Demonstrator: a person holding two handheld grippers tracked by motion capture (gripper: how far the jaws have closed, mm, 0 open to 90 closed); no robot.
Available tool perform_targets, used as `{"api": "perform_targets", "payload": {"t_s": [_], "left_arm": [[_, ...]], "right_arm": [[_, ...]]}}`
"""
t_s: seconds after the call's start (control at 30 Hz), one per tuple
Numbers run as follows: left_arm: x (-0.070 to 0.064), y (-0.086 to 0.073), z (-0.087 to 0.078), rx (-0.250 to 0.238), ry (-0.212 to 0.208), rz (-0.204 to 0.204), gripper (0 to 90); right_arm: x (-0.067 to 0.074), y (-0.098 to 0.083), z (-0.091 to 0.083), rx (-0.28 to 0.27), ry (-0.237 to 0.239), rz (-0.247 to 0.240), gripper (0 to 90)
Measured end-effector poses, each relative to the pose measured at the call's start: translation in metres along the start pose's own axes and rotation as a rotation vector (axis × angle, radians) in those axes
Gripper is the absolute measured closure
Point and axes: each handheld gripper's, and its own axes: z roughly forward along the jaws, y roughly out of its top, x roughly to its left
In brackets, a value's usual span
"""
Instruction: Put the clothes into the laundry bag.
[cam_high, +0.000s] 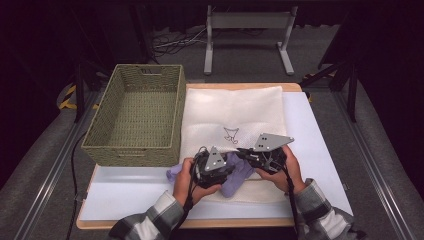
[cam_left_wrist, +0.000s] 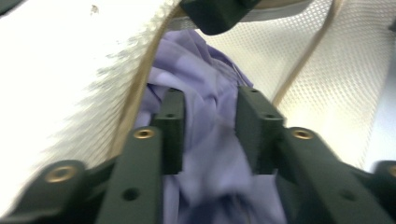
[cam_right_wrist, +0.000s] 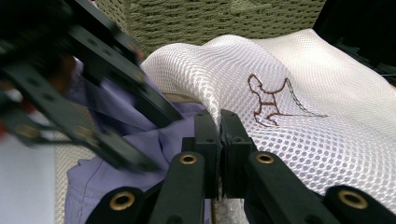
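A purple cloth (cam_high: 239, 176) lies at the open mouth of a white mesh bag (cam_high: 235, 107) with a small dark embroidered figure. My left gripper (cam_high: 229, 169) points into that mouth. Its jaws stand apart in the left gripper view (cam_left_wrist: 210, 100), with the purple cloth (cam_left_wrist: 196, 60) loose between them and the bag's mesh (cam_left_wrist: 327, 70) around it. My right gripper (cam_high: 241, 153) is shut on the bag's upper rim and holds it lifted. In the right gripper view its jaws (cam_right_wrist: 219, 116) pinch the white mesh (cam_right_wrist: 303, 140) above the cloth (cam_right_wrist: 107, 182).
A green woven basket (cam_high: 130, 155) stands at the left of the white tabletop (cam_high: 320, 150), right beside the bag; its wall (cam_right_wrist: 210, 18) is close behind the bag in the right gripper view. Bare tabletop lies to the right and front left. A metal stand is beyond the table.
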Motion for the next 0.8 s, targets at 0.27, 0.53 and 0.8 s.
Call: {"api": "perform_targets", "payload": {"t_s": [0.27,0.53,0.8], "left_arm": [[0.008,-0.025,-0.033,0.089,0.092,0.035,37.5],[0.019,-0.035,-0.024,0.16,0.101,-0.025,35.9],[0.029,-0.042,-0.019,0.182,0.114,-0.071,69.7]], "right_arm": [[0.0,0.001,0.0,0.001,0.001,-0.004,87.8],[0.001,0.0,0.0,0.004,0.006,-0.011,87.8],[0.003,0.0,0.002,0.011,0.012,-0.014,87.8]]}}
